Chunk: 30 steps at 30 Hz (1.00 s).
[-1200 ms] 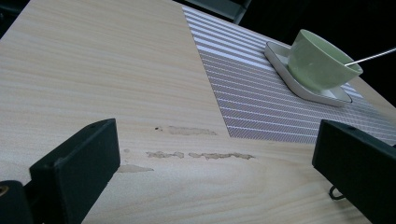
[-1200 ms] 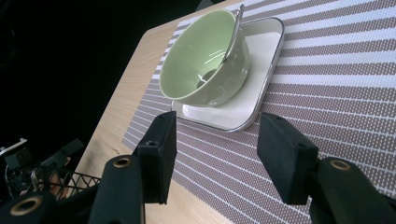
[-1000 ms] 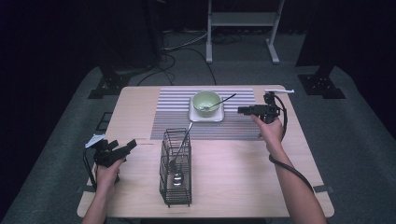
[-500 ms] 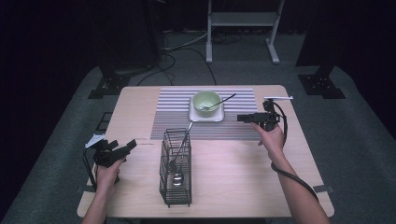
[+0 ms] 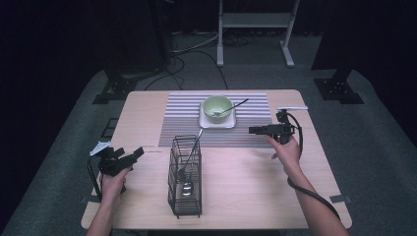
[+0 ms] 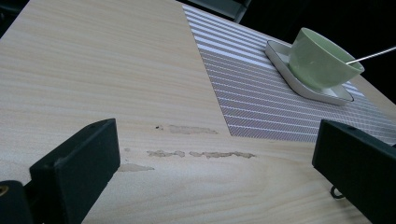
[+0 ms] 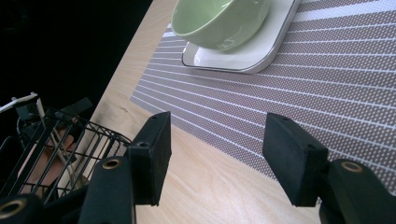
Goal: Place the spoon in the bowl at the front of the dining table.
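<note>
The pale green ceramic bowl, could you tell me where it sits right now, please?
In the high view the pale green ceramic bowl sits on a white square plate at the far middle of the striped placemat, beyond the black wire basket.

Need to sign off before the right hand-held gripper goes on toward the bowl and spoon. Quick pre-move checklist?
1. Right hand-held gripper empty, jaws apart, just been opening: ok.
2. Left hand-held gripper open and empty, away from the bowl: ok.
3. Green bowl upright on its white plate: ok.
4. Spoon in the bowl, handle sticking out toward the right gripper's side: ok.
5. Wire basket upright, already holding a utensil: ok.
6. Room left in the basket for another spoon: cannot tell.
</note>
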Each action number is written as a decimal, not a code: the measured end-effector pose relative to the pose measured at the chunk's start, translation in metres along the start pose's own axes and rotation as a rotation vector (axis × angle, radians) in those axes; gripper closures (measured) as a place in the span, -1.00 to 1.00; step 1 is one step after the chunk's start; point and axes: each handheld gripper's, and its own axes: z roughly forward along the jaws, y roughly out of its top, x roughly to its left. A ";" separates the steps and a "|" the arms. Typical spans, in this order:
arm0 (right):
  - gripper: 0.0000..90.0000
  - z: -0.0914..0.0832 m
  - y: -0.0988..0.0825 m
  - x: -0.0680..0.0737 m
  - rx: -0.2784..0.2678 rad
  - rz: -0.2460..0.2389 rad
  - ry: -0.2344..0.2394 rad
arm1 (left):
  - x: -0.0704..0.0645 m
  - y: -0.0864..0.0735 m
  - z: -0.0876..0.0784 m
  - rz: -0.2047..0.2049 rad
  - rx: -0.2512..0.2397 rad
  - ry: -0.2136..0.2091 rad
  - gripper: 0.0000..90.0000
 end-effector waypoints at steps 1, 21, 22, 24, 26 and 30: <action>-0.09 0.000 -0.001 0.000 0.001 0.004 0.004 | 0.000 0.000 0.000 0.000 0.000 0.000 -1.00; -0.13 0.000 -0.020 0.012 0.012 -0.030 0.040 | -0.001 0.000 0.000 0.005 0.002 -0.001 -1.00; -0.13 0.000 -0.022 0.013 0.011 -0.032 0.043 | -0.001 0.000 0.000 0.006 0.003 -0.001 -1.00; -0.14 0.000 -0.024 0.013 0.016 -0.037 0.044 | -0.001 0.000 0.000 0.005 0.002 -0.002 -1.00; -0.15 0.000 -0.026 0.014 0.017 -0.034 0.050 | -0.001 0.000 0.000 0.005 0.002 -0.002 -1.00; -0.17 0.000 -0.030 0.015 0.015 -0.038 0.056 | 0.000 0.000 0.000 0.004 0.002 -0.002 -1.00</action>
